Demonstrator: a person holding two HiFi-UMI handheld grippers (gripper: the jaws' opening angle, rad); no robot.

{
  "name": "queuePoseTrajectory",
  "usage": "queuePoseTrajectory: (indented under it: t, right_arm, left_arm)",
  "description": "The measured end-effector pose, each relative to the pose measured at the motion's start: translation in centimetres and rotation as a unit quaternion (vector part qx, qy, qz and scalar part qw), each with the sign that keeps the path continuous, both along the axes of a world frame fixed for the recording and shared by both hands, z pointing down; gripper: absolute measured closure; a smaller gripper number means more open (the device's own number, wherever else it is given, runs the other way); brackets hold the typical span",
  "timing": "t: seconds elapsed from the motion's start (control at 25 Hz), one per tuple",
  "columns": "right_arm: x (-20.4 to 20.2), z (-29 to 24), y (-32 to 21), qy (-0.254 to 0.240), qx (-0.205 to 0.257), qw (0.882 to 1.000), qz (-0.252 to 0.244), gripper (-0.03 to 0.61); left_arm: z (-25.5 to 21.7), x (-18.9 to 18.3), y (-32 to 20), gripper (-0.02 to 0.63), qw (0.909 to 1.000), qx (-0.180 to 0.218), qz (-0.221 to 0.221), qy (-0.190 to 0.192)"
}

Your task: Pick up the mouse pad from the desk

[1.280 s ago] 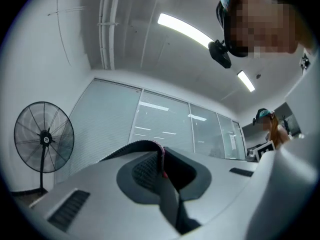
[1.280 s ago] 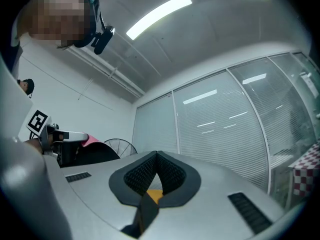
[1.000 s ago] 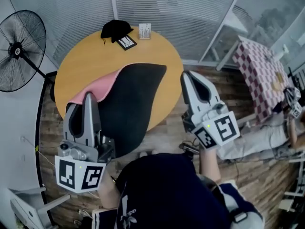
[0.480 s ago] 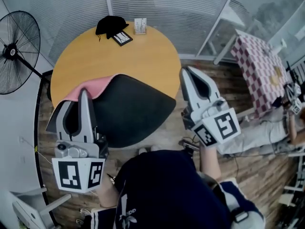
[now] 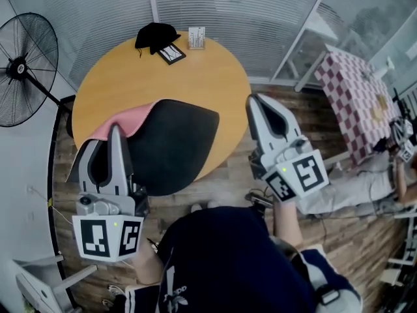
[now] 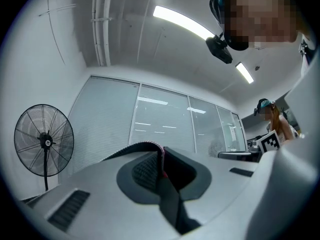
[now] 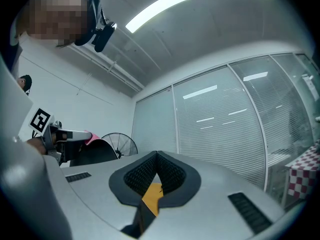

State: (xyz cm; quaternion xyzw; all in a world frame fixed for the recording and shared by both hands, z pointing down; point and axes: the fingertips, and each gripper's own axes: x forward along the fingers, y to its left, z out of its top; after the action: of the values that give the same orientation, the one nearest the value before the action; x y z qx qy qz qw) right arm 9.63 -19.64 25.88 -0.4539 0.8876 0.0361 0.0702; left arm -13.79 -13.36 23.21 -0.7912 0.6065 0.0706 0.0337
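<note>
The mouse pad (image 5: 172, 142), black on top and pink underneath, hangs lifted over the near edge of the round wooden table (image 5: 195, 70). My left gripper (image 5: 116, 130) is shut on its curled pink corner at the left. In the left gripper view the pad's edge (image 6: 145, 146) is pinched between the closed jaws of the left gripper (image 6: 162, 156). My right gripper (image 5: 254, 101) hovers off the table's right edge, apart from the pad. In the right gripper view the right gripper (image 7: 157, 155) has its tips together with nothing held, and the pad (image 7: 95, 151) shows at the far left.
A black cloth (image 5: 155, 36), a small framed card (image 5: 172, 53) and a little box (image 5: 196, 37) sit at the table's far edge. A standing fan (image 5: 26, 70) is at the left. A checkered table (image 5: 355, 90) stands at the right. Glass walls with blinds lie behind.
The pad has swung under the left gripper: its free end first spread to the right, then drew back left. The left gripper shifted slightly left and rolled. The right gripper kept still.
</note>
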Motion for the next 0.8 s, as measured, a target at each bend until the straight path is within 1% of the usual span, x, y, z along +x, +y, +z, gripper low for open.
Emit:
queuePoseTrajectory:
  t: [0.16,0.32,0.8]
  right_arm:
    - [-0.2,0.0,-0.2,0.002,-0.001,1.0,0.0,0.577]
    - [-0.1,0.1,-0.4,0.007,-0.003,1.0,0.004,0.577]
    - [-0.6,0.8,-0.6,0.024,-0.003,1.0,-0.003,0.577]
  left_arm:
    - [0.0,0.0,-0.2,0.591,1.0,-0.001,0.005,0.006]
    - [0.2,0.1,-0.5,0.591,1.0,-0.004,0.007,0.002]
    - [0.8,-0.4,-1.1,0.591,0.9998,-0.014,-0.007,-0.011]
